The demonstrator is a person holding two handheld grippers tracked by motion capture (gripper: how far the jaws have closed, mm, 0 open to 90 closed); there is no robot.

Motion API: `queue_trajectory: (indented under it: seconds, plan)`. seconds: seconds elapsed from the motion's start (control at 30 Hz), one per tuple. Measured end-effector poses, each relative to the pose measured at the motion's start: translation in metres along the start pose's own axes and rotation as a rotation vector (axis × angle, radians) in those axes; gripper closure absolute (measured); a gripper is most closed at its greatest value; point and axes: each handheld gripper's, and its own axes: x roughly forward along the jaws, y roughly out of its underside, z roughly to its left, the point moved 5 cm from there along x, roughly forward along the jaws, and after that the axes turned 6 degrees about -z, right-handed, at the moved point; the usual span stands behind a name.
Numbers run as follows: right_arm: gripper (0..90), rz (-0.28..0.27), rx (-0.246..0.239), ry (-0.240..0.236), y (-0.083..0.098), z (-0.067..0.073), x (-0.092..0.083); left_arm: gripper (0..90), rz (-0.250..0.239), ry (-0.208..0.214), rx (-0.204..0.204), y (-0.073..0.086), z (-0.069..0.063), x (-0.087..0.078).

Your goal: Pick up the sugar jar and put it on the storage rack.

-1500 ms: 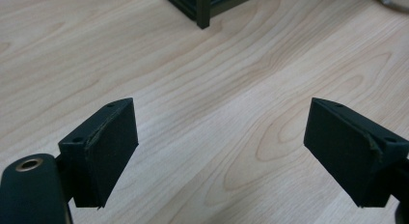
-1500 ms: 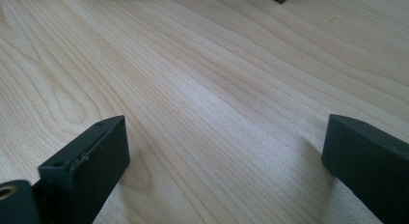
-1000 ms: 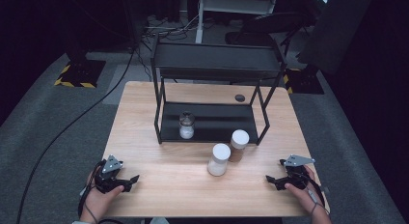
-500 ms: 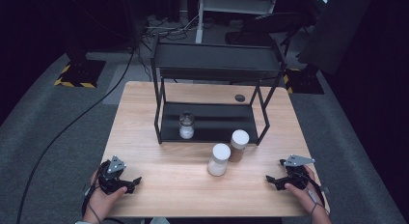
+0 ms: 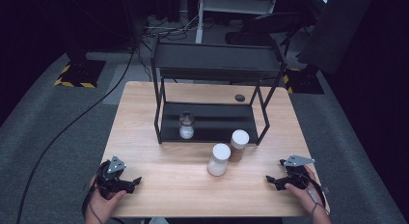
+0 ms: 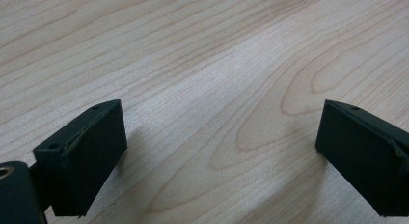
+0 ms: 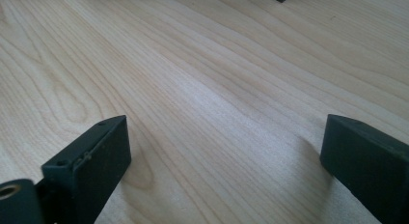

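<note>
Hand-held gripper pair waiting at the near edge — nothing picked up yet.

Left hand-held gripper [image 5: 136,180] has just been opening its jaws, nothing between them — likely readying a reach; right hand-held gripper [image 5: 270,180] also stands apart and empty. On the wooden surface [image 5: 144,103] the black rack [image 5: 217,60] stands far, holding a glass jar [image 5: 186,125]; white-lidded jar [image 5: 219,159] and brown jar [image 5: 238,145] touch, centre.

dark room, table [image 5: 193,185] lit evenly from above; soft shadows, close views slightly blurred.

Pale wood-grain table [image 5: 164,195], black shelf rack [image 5: 217,60], white-lidded jar [image 5: 219,159], brown jar with white lid [image 5: 238,145]
</note>
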Motion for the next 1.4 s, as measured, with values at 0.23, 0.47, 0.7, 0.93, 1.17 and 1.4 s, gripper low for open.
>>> queue_trajectory:
  seconds: [0.23,0.47,0.7,0.93,1.17,1.4]
  plan:
    - [4.4,-0.010,-0.007,-0.019,-0.012,0.005,-0.002,2.7,0.000,-0.001,0.000,0.000,0.000,0.001]
    - [4.8,-0.030,-0.030,-0.038,-0.032,0.009,-0.011,2.7,0.000,-0.001,0.000,0.000,0.000,0.001]
    - [4.9,-0.047,-0.043,-0.053,-0.049,0.012,-0.019,2.7,0.000,-0.001,0.001,0.000,0.000,0.001]
    - [4.9,-0.040,-0.059,-0.076,-0.065,0.016,-0.026,2.7,0.001,-0.001,0.001,0.000,0.000,0.001]
    - [4.9,-0.068,-0.058,-0.099,-0.080,0.020,-0.034,2.7,0.000,-0.001,0.001,0.000,0.000,0.001]
    - [4.9,-0.074,-0.070,-0.101,-0.091,0.021,-0.035,2.7,0.000,-0.001,0.000,0.000,0.000,0.001]
